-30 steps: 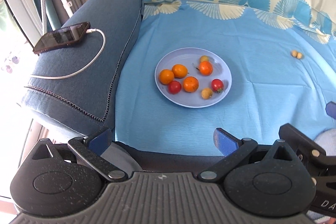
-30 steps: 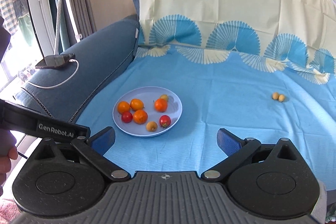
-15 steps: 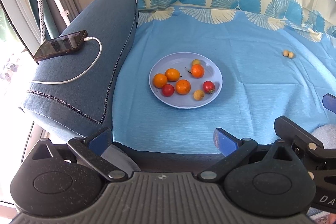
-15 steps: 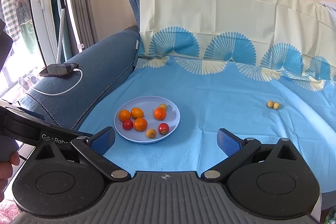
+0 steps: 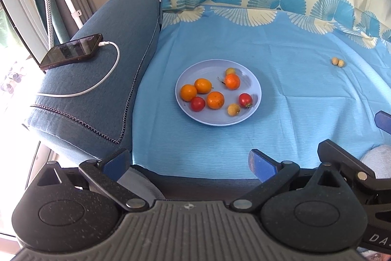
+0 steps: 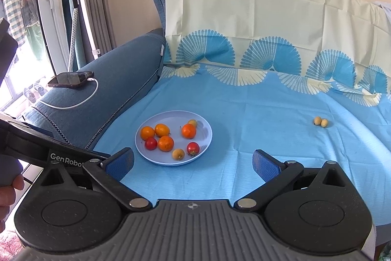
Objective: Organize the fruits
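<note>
A pale blue plate (image 5: 193, 70) (image 6: 205, 124) lies on the blue sofa cover. On it are several oranges (image 5: 215, 100) (image 6: 166, 143), two red tomatoes (image 5: 245, 100) (image 6: 193, 148) and two small yellowish fruits (image 5: 233, 109) (image 6: 178, 154). Two more small yellowish fruits (image 5: 338, 62) (image 6: 321, 122) lie loose on the cover to the right. My left gripper (image 5: 188, 163) is open and empty, near the sofa's front edge. My right gripper (image 6: 193, 163) is open and empty, in front of the plate.
A phone (image 5: 71, 51) (image 6: 70, 79) on a white charging cable (image 5: 107, 75) lies on the blue sofa armrest (image 5: 97, 94) at left. A garment steamer stand (image 6: 73, 4) and curtains are behind it. The patterned cover hangs over the backrest (image 6: 256, 16).
Both grippers have pulled back and tilted up a little, so the plate looks smaller and more of the backrest shows. Both stay open. The fruits have not moved.
</note>
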Demonstrator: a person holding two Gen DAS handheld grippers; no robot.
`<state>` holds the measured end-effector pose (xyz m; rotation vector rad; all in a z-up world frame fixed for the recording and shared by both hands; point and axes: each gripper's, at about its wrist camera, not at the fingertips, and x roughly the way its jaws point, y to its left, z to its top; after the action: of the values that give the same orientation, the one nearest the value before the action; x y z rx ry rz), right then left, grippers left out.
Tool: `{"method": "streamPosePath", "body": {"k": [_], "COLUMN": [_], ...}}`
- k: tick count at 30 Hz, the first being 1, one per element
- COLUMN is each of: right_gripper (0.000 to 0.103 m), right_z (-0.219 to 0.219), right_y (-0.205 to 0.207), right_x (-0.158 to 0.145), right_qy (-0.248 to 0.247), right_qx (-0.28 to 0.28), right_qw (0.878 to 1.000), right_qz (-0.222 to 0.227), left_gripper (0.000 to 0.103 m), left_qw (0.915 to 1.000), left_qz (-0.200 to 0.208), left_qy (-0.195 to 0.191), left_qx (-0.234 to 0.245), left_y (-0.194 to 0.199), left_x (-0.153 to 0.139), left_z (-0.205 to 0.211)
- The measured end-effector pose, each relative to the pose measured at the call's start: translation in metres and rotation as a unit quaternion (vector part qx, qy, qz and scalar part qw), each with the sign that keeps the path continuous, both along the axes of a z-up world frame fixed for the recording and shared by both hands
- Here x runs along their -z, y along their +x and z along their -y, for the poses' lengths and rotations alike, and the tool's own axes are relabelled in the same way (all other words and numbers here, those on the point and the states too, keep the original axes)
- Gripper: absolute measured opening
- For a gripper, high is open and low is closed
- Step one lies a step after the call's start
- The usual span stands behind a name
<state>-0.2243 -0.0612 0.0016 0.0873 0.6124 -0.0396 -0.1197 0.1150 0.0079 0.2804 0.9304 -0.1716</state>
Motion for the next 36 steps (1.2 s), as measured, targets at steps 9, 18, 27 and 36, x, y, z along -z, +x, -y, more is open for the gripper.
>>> {"method": "streamPosePath", "body": {"k": [9, 18, 27, 36], "right_gripper": [0.102, 0.102, 0.102, 0.102], "right_z": [0.002, 0.016, 0.061, 0.139], "right_y": [0.005, 0.013, 0.016, 0.033], "right_x": [0.005, 0.015, 0.023, 0.053], "right_qy": [0.005, 0.022, 0.023, 0.008], "right_qx": [-0.006, 0.012, 0.077, 0.181], "right_qw": [1.000, 1.000, 0.997, 0.983], "right_qz": [-0.007, -0.016, -0.014, -0.032], "left_gripper": [0.103, 0.103, 0.103, 0.103], "left_qw": [1.0000, 0.9998, 0.9993, 0.9985], "left_qz": [-0.008, -0.014, -0.026, -0.039], "left_qy": [0.003, 0.011, 0.010, 0.014], "left_qx": [0.000, 0.001, 0.026, 0.037], "left_y": [0.006, 0.016, 0.043, 0.086], "left_x": [0.005, 0.004, 0.008, 0.019], "left_z": [0.002, 0.012, 0.052, 0.098]}}
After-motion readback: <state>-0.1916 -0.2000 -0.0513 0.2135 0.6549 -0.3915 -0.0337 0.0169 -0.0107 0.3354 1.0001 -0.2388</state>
